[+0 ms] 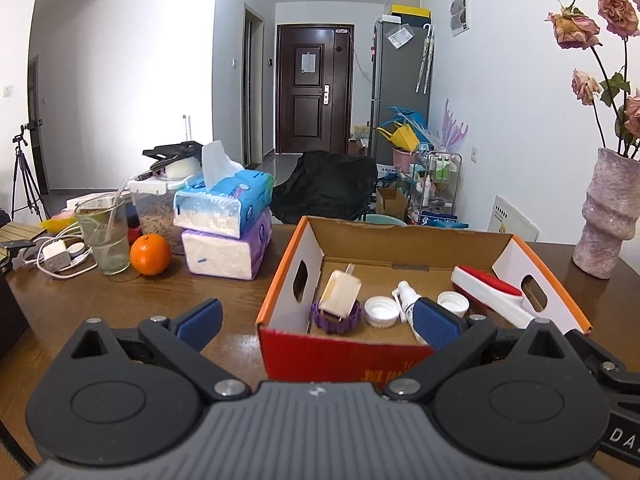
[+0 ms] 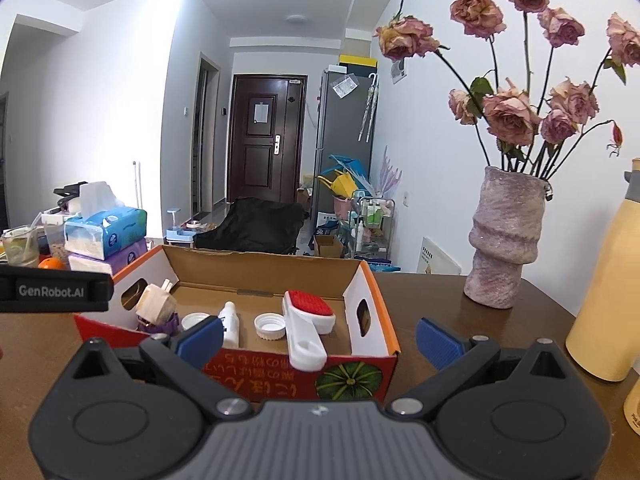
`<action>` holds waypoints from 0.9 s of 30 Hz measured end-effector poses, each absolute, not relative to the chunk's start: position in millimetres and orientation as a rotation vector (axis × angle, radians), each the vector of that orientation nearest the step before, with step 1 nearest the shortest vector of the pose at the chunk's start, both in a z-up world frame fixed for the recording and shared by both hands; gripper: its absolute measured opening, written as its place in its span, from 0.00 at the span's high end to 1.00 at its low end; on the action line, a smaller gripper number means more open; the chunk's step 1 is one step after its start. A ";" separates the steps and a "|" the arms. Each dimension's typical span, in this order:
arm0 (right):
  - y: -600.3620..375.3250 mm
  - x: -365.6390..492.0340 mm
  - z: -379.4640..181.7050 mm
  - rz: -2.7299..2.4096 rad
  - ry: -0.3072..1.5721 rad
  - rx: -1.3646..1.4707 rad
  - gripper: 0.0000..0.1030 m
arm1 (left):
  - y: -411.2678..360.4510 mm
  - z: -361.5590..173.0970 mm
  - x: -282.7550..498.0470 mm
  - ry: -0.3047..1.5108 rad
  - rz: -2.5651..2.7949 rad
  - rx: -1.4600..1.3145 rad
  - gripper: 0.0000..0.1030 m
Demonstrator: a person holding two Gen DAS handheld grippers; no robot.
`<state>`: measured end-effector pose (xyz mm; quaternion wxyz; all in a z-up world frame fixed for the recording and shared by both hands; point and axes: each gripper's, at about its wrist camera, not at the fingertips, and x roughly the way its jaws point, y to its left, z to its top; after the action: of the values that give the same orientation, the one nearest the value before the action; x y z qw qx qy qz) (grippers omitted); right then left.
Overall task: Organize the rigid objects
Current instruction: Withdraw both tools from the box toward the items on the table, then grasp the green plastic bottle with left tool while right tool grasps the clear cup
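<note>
An open cardboard box (image 1: 360, 350) with red and orange sides stands on the brown table; it also shows in the right wrist view (image 2: 280, 372). Inside lie a wooden block (image 1: 340, 292) on a purple ring (image 1: 320, 318), two white caps (image 1: 382, 311), a small white bottle (image 1: 408, 300) and a red-and-white brush (image 1: 492, 292). The brush (image 2: 308, 320), bottle (image 2: 229, 322) and a cap (image 2: 270, 326) show in the right wrist view too. My left gripper (image 1: 318, 320) is open and empty at the box's near left corner. My right gripper (image 2: 320, 338) is open and empty at the box's near right wall.
Stacked tissue packs (image 1: 224, 224), an orange (image 1: 150, 254), a glass (image 1: 104, 240) and chargers (image 1: 56, 254) sit left of the box. A vase of dried roses (image 2: 504, 240) stands to the right, with a yellow bottle (image 2: 608, 300) beyond it.
</note>
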<state>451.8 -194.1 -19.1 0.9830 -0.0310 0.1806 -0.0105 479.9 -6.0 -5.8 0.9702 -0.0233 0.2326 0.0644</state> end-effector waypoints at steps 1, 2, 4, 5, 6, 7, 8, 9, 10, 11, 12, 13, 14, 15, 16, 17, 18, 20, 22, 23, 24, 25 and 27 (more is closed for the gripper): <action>-194.3 448.1 -18.9 -0.021 0.363 -0.062 0.00 | -5.4 -6.3 476.4 0.473 0.130 -0.049 0.00; -194.7 445.1 -18.9 -0.020 0.362 -0.064 0.00 | -5.0 -6.5 473.9 0.475 0.131 -0.050 0.00; -194.6 437.8 -19.6 -0.020 0.363 -0.068 0.00 | -4.7 -8.0 468.5 0.481 0.133 -0.051 0.00; -195.0 434.7 -20.2 -0.020 0.363 -0.068 0.00 | -5.3 -8.6 466.0 0.483 0.133 -0.052 0.00; -195.7 431.4 -20.7 -0.020 0.364 -0.066 0.00 | -5.5 -9.4 463.3 0.486 0.133 -0.052 0.00; -196.2 428.6 -21.3 -0.020 0.367 -0.064 0.00 | -6.0 -10.2 460.2 0.487 0.134 -0.050 0.00; -196.9 425.9 -21.8 -0.019 0.369 -0.063 0.00 | -5.6 -11.7 458.1 0.488 0.135 -0.048 0.00; -197.2 423.2 -22.5 -0.017 0.370 -0.061 0.00 | -6.0 -12.2 455.0 0.489 0.136 -0.047 0.00; -197.4 420.5 -23.0 -0.016 0.370 -0.060 0.00 | -6.2 -13.3 452.0 0.492 0.136 -0.045 0.00; -197.6 417.3 -23.4 -0.014 0.371 -0.059 0.00 | -6.6 -14.0 449.3 0.494 0.136 -0.045 0.00; -198.3 415.0 -23.7 -0.014 0.371 -0.058 0.00 | -6.8 -15.1 446.0 0.497 0.135 -0.045 0.00; -198.5 412.1 -24.3 -0.013 0.371 -0.057 0.00 | -7.0 -16.1 443.4 0.500 0.134 -0.045 0.00; -199.1 409.0 -25.1 -0.014 0.372 -0.055 0.00 | -7.3 -17.2 441.0 0.503 0.133 -0.044 0.00; -199.6 407.2 -25.8 -0.014 0.373 -0.054 0.00 | -7.0 -18.4 439.0 0.506 0.132 -0.041 0.00; -200.2 405.1 -26.7 -0.015 0.375 -0.053 0.00 | -7.6 -19.7 436.9 0.510 0.131 -0.038 0.00; -201.0 403.2 -27.6 -0.016 0.378 -0.052 0.00 | -8.5 -21.8 435.2 0.513 0.130 -0.035 0.00; -201.9 401.1 -28.7 -0.016 0.380 -0.052 0.00 | -8.7 -23.5 433.0 0.516 0.127 -0.032 0.00; -204.3 397.2 -31.2 -0.019 0.387 -0.049 0.00 | -9.0 -26.8 429.6 0.525 0.126 -0.026 0.00; -206.2 393.9 -33.6 -0.023 0.395 -0.045 0.00 | -9.5 -30.5 426.4 0.533 0.124 -0.021 0.00; -207.1 392.3 -34.8 -0.023 0.398 -0.044 0.00 | -9.4 -32.1 425.1 0.538 0.125 -0.019 0.00; -207.9 391.0 -36.1 -0.024 0.402 -0.043 0.00 | -9.3 -33.3 424.0 0.541 0.126 -0.018 0.00; -208.6 389.6 -37.7 -0.024 0.407 -0.043 0.00 | -8.5 -35.0 422.9 0.547 0.126 -0.017 0.00; -209.7 387.6 -40.6 -0.023 0.416 -0.045 0.00 | -7.6 -38.0 420.8 0.555 0.124 -0.016 0.00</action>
<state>387.6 -209.7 -40.6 0.9781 -0.0224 0.2066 -0.0113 420.8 -7.6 -38.0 0.9599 -0.0080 0.2736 0.0612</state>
